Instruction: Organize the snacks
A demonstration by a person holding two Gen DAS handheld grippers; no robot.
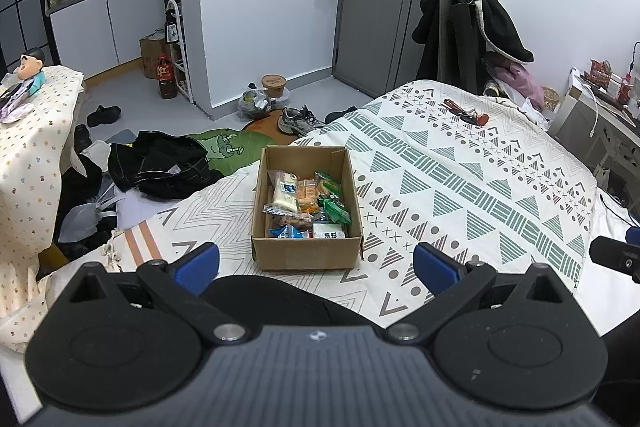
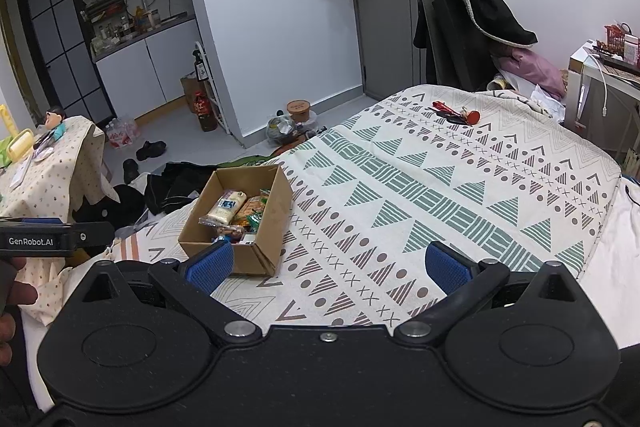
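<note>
Open cardboard box [image 1: 307, 251] packed with assorted wrapped snacks [image 1: 304, 203].

box [image 1: 307, 251] on bed [image 1: 460, 179] near its left edge | snacks [image 1: 306, 203] in box | shoes [image 1: 298, 121] behind, on floor

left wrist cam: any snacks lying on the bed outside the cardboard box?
No. Every snack packet sits inside the cardboard box; the patterned bedspread around it holds none.
</note>
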